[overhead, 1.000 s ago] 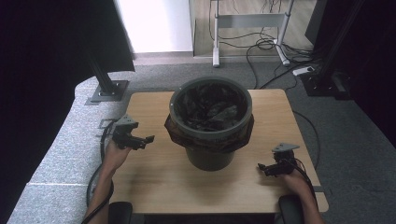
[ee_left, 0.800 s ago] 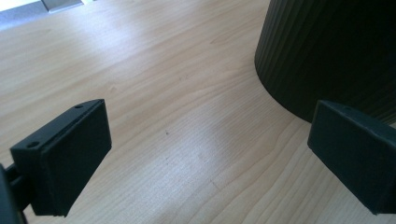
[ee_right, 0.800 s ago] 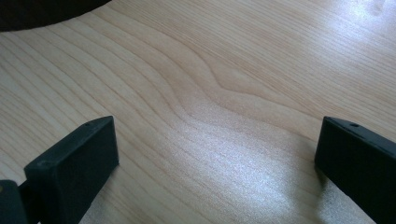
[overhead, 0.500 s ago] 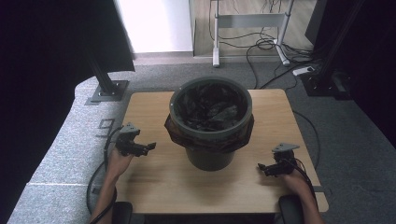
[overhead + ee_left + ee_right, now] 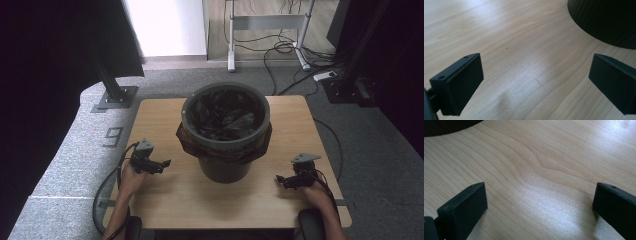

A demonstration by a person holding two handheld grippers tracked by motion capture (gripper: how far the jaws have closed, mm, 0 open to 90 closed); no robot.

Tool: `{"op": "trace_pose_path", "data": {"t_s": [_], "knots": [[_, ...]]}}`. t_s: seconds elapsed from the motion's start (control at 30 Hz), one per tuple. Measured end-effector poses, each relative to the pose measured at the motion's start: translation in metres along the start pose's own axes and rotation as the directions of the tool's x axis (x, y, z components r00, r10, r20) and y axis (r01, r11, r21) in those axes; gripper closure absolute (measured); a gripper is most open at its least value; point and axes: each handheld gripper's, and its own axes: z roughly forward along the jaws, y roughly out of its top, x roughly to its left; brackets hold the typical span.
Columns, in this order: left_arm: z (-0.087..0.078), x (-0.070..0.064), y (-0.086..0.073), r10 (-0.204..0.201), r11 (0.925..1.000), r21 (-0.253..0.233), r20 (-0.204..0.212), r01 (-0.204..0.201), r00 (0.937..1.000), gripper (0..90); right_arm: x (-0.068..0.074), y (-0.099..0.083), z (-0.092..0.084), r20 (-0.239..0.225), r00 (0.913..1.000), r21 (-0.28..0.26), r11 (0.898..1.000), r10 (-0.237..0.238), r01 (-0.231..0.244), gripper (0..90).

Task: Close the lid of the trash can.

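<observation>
Both tools, my left tool (image 5: 163,163) drawn back nearer me and my right tool (image 5: 281,179), gape wide and empty over the worktop (image 5: 165,210), flanking the lined bin (image 5: 225,130); I judge the grab unstarted.

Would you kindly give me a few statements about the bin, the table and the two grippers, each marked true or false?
1. The dark round plastic bin stands upright on the light wooden table. True.
2. The left gripper is clamped on the bin's rim. False: its jaws stand wide apart over bare wood, off to the bin's side.
3. A dark bag lines the bin, folded over its rim. True.
4. The right gripper holds a sheet of paper. False: it is open with nothing between its jaws.
5. The bin lies tipped on its side. False: it stands with its mouth up.
</observation>
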Motion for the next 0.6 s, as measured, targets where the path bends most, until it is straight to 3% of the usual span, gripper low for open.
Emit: {"op": "trace_pose_path", "data": {"t_s": [0.6], "knots": [[0.027,-0.017,-0.015,0.050,0.9938,0.100,0.007,-0.050,0.9987,0.0,0.000,0.000,0.000,0.000,1.0000,0.000,1.000,0.000,0.000,0.0]]}}
